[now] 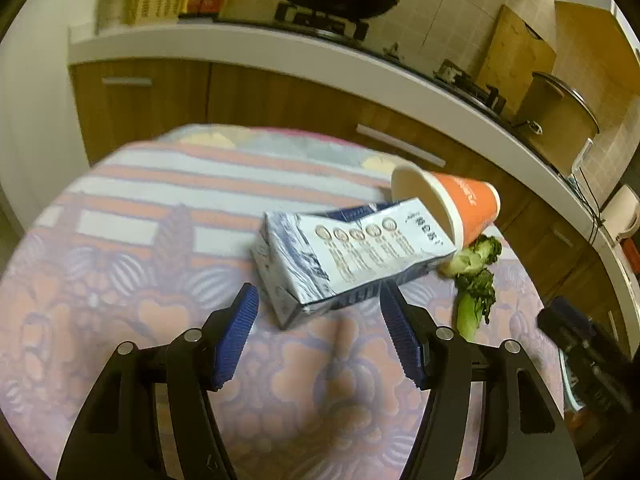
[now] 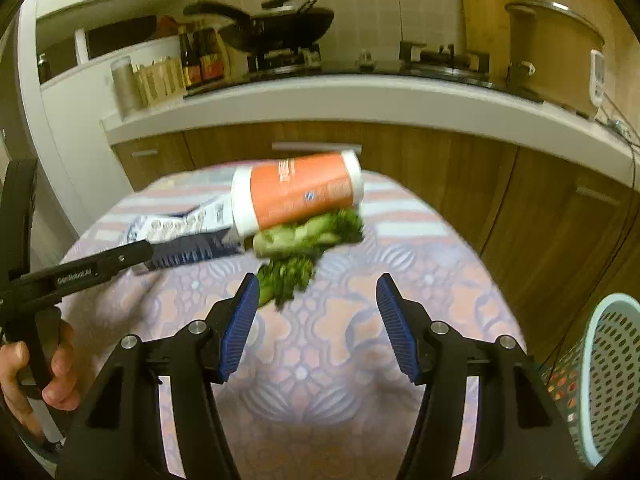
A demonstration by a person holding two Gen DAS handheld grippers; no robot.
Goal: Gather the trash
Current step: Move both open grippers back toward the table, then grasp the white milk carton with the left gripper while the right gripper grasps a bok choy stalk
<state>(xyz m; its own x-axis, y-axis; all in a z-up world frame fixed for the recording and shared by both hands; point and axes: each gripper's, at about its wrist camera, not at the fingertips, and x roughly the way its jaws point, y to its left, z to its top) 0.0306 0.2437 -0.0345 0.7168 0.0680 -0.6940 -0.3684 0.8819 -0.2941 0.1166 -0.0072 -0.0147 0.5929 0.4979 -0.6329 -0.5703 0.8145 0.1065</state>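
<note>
Plainly, we held both claws wide and empty: left claw (image 1: 318, 334) just short of the milk carton (image 1: 352, 258) at twelve o'clock, right claw (image 2: 314, 326) near the broccoli (image 2: 296, 256) at eleven. We judged squaring across the carton's narrow sides wisest.

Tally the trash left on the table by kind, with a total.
Milk carton: 1
Orange paper cup: 1
Broccoli pieces: 2
Total: 4
</note>
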